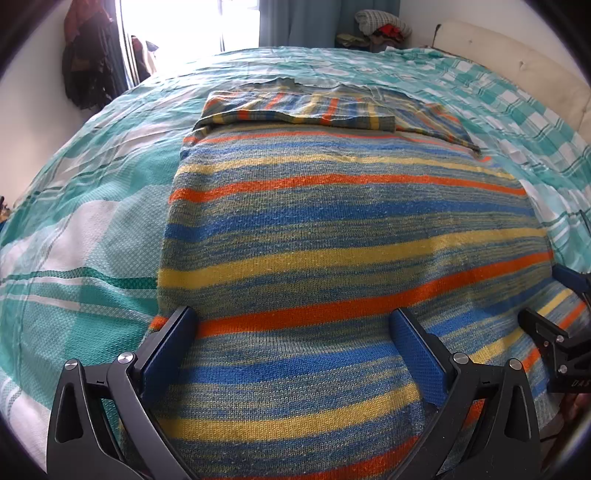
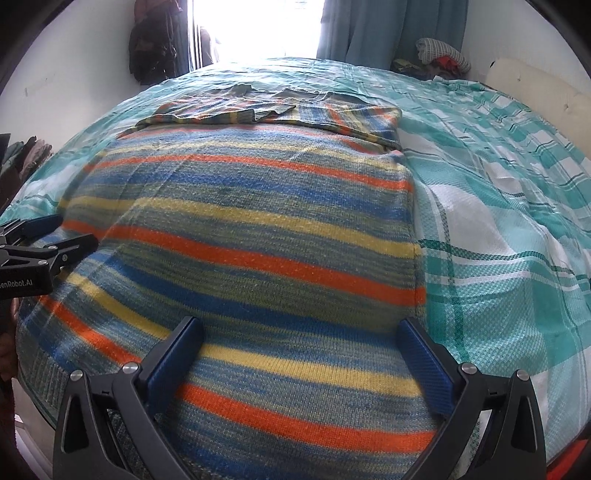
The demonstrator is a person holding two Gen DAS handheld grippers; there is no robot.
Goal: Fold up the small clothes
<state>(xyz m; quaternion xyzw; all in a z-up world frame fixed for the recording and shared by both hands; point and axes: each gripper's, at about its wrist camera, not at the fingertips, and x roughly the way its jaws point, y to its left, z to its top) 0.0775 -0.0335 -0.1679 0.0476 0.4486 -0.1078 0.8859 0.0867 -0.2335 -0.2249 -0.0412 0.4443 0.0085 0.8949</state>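
Observation:
A striped knit sweater [image 1: 332, 221] in blue, yellow, orange and grey-green lies flat on the bed, its sleeves folded across the far end [image 1: 295, 110]. My left gripper [image 1: 293, 321] is open low over the sweater's near left part, fingers wide apart with nothing between them but the fabric below. My right gripper [image 2: 301, 332] is open over the sweater [image 2: 258, 229] near its right edge. Each gripper shows in the other's view: the right gripper [image 1: 554, 325] at the far right, the left gripper [image 2: 51, 236] at the far left.
The bed carries a teal and white checked cover [image 1: 92, 221] with room on both sides of the sweater. A headboard [image 1: 517, 62] stands at the right. Clothes are piled [image 1: 384, 27] by the curtain and hang [image 1: 85, 59] on the left wall. A bright window is behind.

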